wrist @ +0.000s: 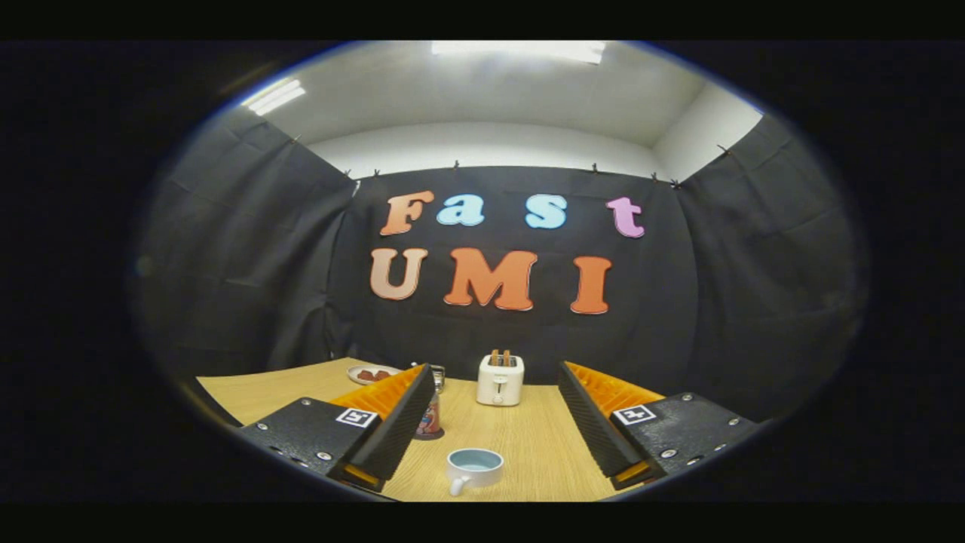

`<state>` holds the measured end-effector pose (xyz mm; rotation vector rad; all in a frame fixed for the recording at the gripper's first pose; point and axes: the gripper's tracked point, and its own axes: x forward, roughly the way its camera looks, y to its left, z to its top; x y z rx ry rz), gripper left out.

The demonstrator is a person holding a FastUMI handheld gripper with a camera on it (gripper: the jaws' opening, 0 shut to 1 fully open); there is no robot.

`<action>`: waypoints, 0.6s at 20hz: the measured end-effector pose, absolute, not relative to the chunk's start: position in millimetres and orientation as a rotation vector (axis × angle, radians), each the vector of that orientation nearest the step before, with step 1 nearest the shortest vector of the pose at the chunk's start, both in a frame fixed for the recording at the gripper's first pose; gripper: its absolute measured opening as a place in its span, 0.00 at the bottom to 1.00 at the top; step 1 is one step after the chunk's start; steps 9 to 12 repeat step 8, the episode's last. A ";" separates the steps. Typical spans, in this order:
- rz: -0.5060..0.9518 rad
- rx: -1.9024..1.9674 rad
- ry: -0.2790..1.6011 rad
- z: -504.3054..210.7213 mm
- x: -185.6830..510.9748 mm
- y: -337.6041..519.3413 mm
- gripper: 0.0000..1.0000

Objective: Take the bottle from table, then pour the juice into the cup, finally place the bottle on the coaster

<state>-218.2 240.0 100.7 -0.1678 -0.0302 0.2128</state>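
Two jaws wide apart, cup between.

One cup, one bottle, one coaster, one toaster, one plate.

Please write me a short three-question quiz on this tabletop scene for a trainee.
1. True or false: the tool is shut on the bottle.
2. What lies between the fingers, nearest the camera: A) plate, B) cup, C) toaster?
3. What is the bottle standing on?

Key
1. False: the fingers are spread wide, holding nothing.
2. B: the cup; the toaster stands beyond it, the plate far back.
3. A dark coaster, partly hidden behind one finger.
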 end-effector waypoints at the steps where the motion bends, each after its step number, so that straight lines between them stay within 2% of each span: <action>1: 0.214 -0.168 -0.035 101.3 -216.9 240.8 0.98; 12: 0.204 -0.146 -0.027 99.3 -212.0 237.0 0.98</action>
